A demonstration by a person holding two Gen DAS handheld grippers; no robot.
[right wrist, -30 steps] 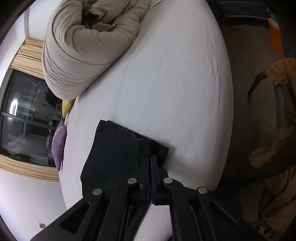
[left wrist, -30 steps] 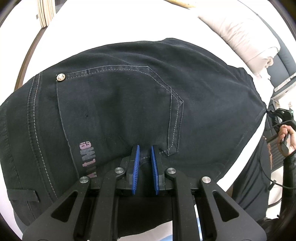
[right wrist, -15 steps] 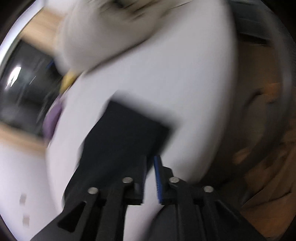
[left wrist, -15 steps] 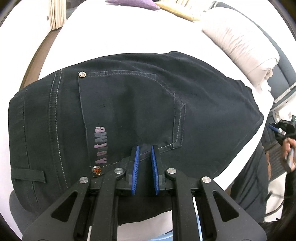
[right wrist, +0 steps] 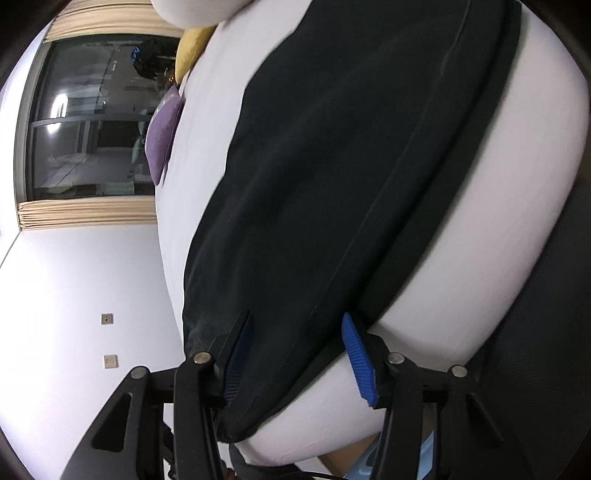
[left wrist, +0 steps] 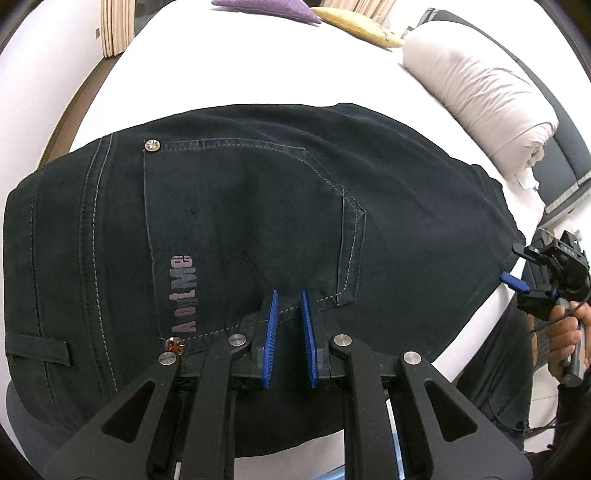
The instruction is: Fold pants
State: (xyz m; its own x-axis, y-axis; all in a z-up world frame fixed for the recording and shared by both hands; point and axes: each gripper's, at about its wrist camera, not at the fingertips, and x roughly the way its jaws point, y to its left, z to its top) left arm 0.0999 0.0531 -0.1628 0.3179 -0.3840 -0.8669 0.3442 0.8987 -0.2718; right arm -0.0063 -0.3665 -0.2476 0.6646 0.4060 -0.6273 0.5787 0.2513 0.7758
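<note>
Black pants (left wrist: 240,206) lie flat on the white bed (left wrist: 229,62), back pocket and a pale printed logo facing up. My left gripper (left wrist: 288,306) is shut, its blue pads pinching a small ridge of cloth at the pocket's lower edge. My right gripper (right wrist: 295,321) is low at the bed's edge with its jaws opening. The folded pants (right wrist: 351,166) run between its fingers, but the pads do not press on them. In the left wrist view the right gripper (left wrist: 515,266) sits at the pants' far right corner, held by a hand (left wrist: 565,332).
A rolled beige duvet (left wrist: 480,92) lies along the bed's right side. A purple pillow (left wrist: 266,9) and a yellow pillow (left wrist: 354,26) rest at the far end. A dark window (right wrist: 85,122) is in the wall beyond. The bed's edge (right wrist: 424,350) drops off beside the right gripper.
The right gripper let go of the pants' corner, spread its jaws and swung in low along the folded cloth. The left gripper kept its pinch and hardly moved.
</note>
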